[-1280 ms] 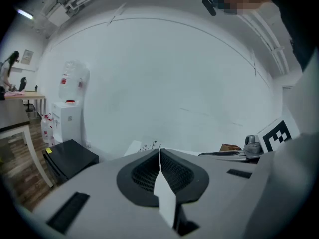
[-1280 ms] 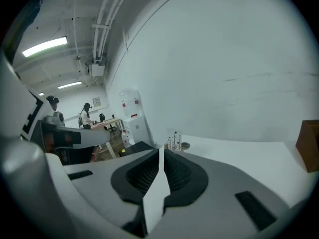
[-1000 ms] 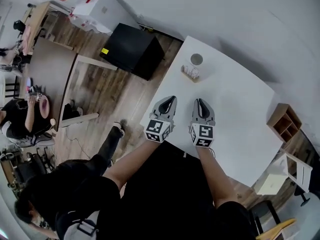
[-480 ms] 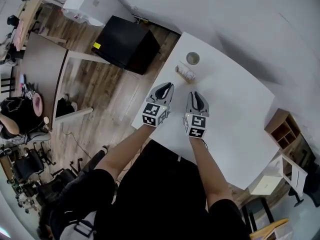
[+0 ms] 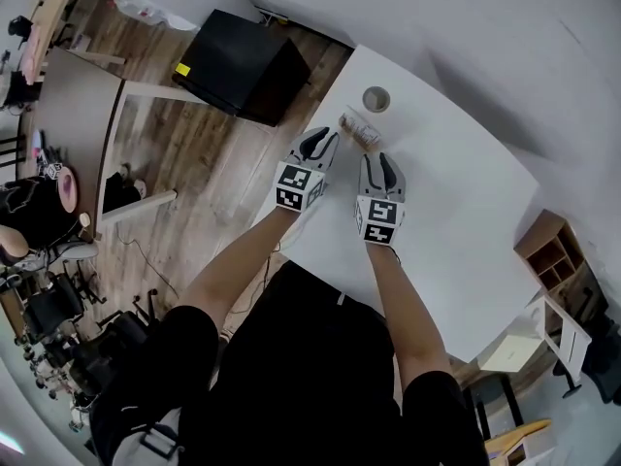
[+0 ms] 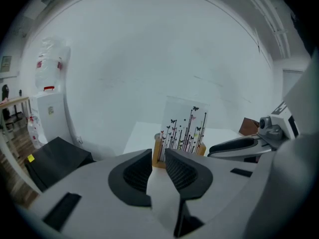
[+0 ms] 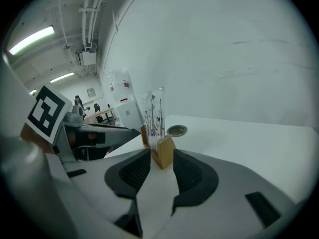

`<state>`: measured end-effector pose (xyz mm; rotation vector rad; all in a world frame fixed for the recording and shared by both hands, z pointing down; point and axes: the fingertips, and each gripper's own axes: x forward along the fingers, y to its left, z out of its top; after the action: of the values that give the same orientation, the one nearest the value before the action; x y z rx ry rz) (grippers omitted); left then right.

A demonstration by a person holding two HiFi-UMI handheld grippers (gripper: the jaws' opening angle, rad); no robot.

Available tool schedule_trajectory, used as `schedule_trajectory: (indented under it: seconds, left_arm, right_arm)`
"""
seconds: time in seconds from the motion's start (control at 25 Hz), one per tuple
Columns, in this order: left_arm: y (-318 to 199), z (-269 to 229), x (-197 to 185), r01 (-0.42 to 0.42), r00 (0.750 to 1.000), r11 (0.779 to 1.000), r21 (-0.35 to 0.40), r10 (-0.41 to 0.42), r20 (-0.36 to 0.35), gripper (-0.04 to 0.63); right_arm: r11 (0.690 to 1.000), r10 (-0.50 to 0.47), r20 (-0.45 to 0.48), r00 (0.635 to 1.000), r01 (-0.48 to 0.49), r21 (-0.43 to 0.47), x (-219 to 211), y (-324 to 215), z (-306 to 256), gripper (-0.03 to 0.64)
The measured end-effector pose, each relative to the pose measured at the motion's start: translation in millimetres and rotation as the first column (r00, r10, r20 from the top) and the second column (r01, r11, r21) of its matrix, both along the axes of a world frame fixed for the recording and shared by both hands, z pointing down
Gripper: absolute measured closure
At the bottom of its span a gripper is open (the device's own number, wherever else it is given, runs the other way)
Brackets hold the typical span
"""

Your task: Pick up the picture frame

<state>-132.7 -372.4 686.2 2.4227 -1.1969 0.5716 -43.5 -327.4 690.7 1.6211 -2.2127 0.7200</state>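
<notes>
Head view showed the picture frame (image 5: pixel 359 131) standing upright near the far left corner of the white worktop (image 5: pixel 466 212), with a small round dish (image 5: pixel 375 98) just beyond the frame. The left hand-held gripper (image 5: pixel 325 142) sat just to the frame's near left and the right hand-held gripper (image 5: pixel 380 161) just to its near right, so the two bracketed it, probably to take one end each

Left gripper view looked along that tool's jaws, which were opening with a narrow gap between the pads. The frame's clear printed panel and the left end of its wooden base stood just ahead of the tips, lined up with the gap; nothing was pressed between the pads yet

Right gripper view showed its jaws opening wider, pads well apart. The near end of the frame's wooden base stood right at the mouth of the jaws, seemingly untouched by either pad, which suggested the grip was being prepared rather than made
</notes>
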Motion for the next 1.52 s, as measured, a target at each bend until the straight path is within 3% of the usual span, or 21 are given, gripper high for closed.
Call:
schedule_trajectory:
  seconds: [0.2,0.28,0.48,0.8,1.52]
  left_arm:
    - [-4.7,12.6,8.7,-0.089,0.993,0.996,0.015,0.088,0.082,0.505]
    - [-8.9,15.8,7.3,-0.092,0.99,0.995,0.043,0.086,0.11,0.505]
    - [-18.6,16.8,10.5,-0.081,0.992,0.996,0.043,0.076,0.096,0.494]
    - [-24.9,23.1,16.0,-0.106,0.987,0.993,0.044,0.1,0.128,0.491]
    - [-30.5,24.5,24.0,-0.152,0.985,0.986,0.065,0.146,0.089,0.491]
  right_arm:
    - [1.0,0.03,0.034,0.999,-0.03,-0.004,2.1,-8.1,6.6,0.479]
    - [1.0,0.031,0.031,0.999,-0.031,0.002,1.6,-12.2,6.7,0.476]
    - [1.0,0.025,0.003,1.0,-0.025,-0.009,-2.1,-19.1,8.5,0.476]
    - [1.0,0.02,-0.006,1.0,-0.02,-0.02,-2.3,-18.4,12.5,0.476]
    - [1.0,0.016,-0.048,0.999,-0.016,-0.005,2.4,-29.2,16.1,0.477]
